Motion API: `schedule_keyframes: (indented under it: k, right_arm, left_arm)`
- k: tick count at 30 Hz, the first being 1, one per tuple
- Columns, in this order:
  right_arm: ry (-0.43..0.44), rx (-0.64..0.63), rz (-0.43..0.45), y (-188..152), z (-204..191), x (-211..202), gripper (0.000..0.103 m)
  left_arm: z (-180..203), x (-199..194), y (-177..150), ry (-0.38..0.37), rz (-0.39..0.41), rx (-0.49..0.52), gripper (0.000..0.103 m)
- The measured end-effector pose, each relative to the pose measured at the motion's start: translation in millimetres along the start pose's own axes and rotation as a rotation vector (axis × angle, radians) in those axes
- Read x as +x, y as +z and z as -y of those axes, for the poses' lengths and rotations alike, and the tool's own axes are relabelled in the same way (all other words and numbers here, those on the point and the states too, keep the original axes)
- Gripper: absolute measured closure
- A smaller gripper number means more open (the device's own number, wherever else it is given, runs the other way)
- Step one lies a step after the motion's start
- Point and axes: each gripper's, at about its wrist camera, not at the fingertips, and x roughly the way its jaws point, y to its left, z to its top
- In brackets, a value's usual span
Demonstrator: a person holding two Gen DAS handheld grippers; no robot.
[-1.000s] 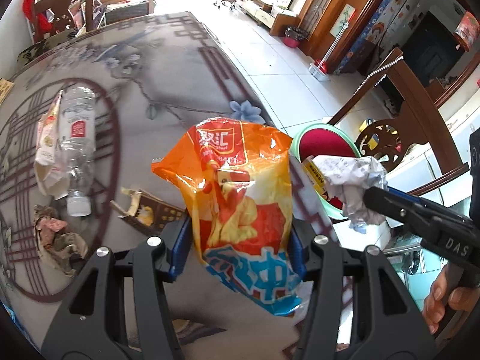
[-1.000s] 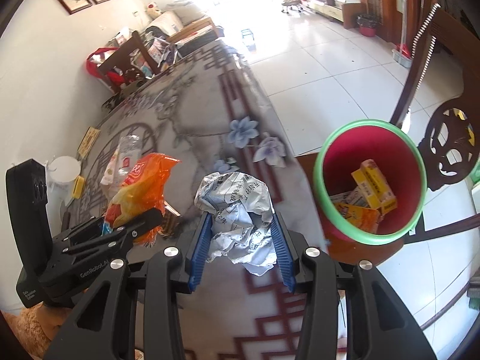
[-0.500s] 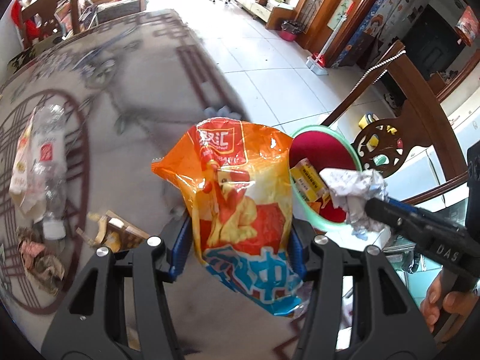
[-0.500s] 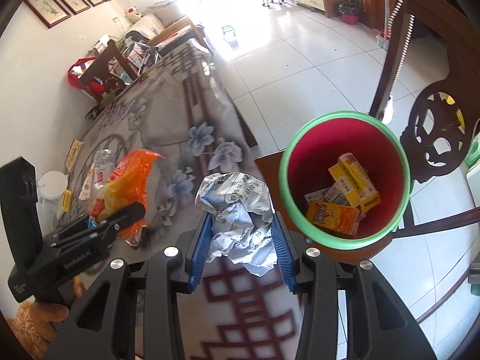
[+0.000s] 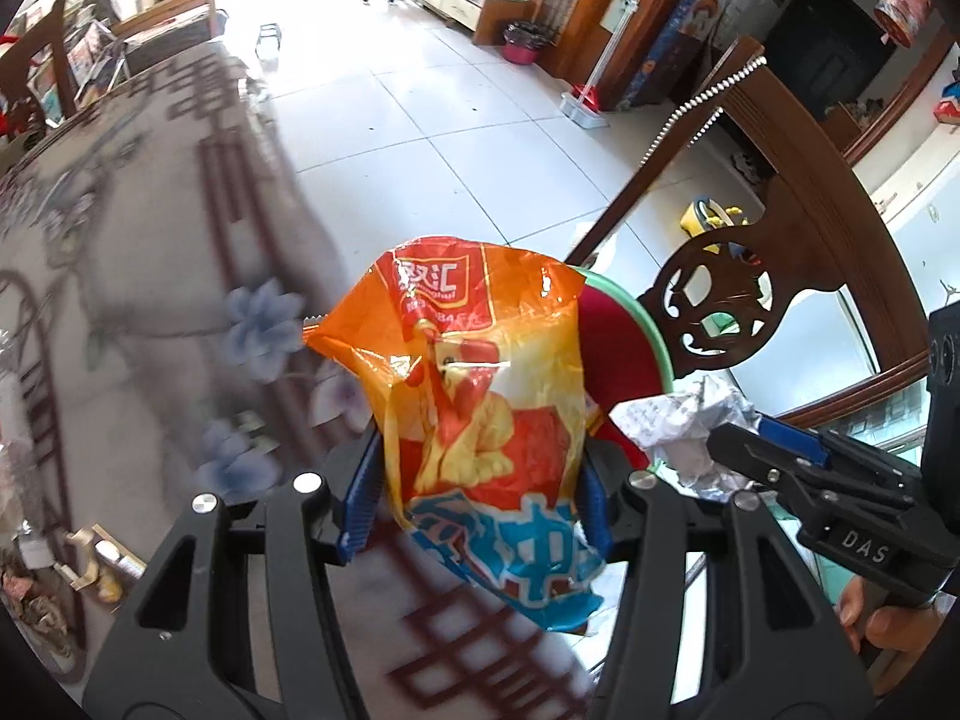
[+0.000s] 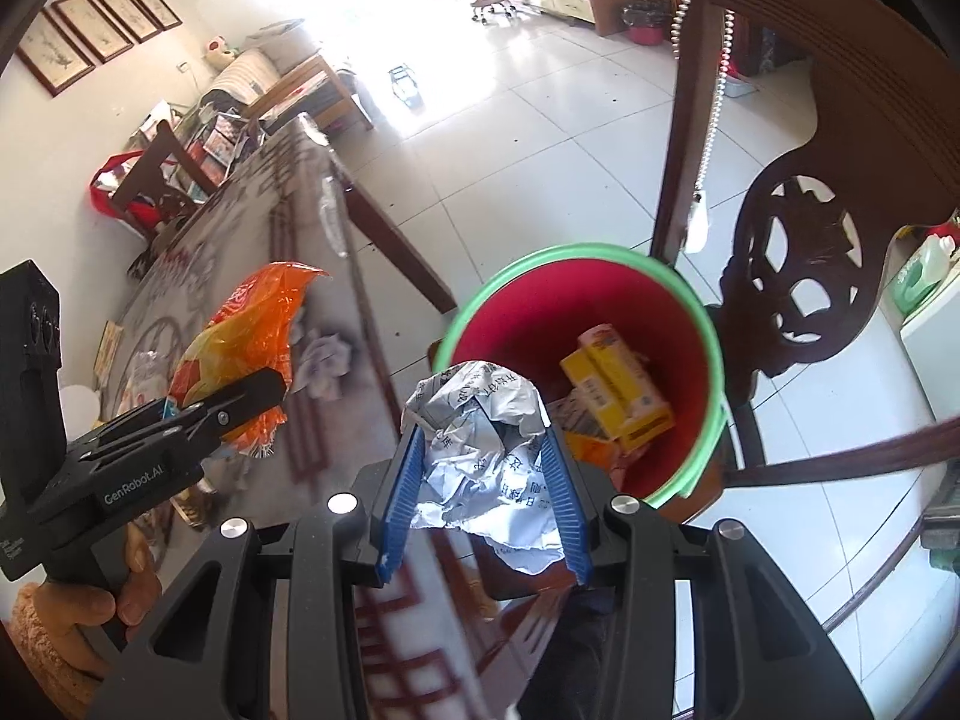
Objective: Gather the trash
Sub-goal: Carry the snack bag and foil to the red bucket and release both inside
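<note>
Gripping orange snack bag [image 5: 480, 396] between left gripper [image 5: 477, 501] fingers, right gripper [image 6: 483, 495] fingers clamping crumpled paper [image 6: 480, 438], red bin [image 6: 654, 300] just beyond.

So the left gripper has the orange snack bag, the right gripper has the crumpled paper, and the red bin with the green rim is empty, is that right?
Not quite: the red bin is not empty. The right wrist view shows yellow boxes lying inside it. The rest holds: the left gripper grips the orange snack bag, and the right gripper grips the crumpled paper.
</note>
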Motion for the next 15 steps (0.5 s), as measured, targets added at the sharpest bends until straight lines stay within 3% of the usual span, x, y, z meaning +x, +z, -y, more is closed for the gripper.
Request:
schedule_keyframes:
  k: [10,13,14,15]
  right_arm:
    - [0.0,0.004,0.021,35,38,2,0.062]
    - [0.001,0.009,0.02,40,45,3,0.055]
    - [0.005,0.018,0.024,40,48,3,0.048]
    - [0.009,0.023,0.026,41,50,2,0.047]
  left_arm:
    - [43,35,21,0.012,-0.033,0.044,0.051]
    - [49,45,26,0.015,-0.05,0.047,0.048]
    - [51,49,27,0.018,-0.056,0.046,0.044]
    - [52,51,28,0.017,-0.059,0.043,0.041]
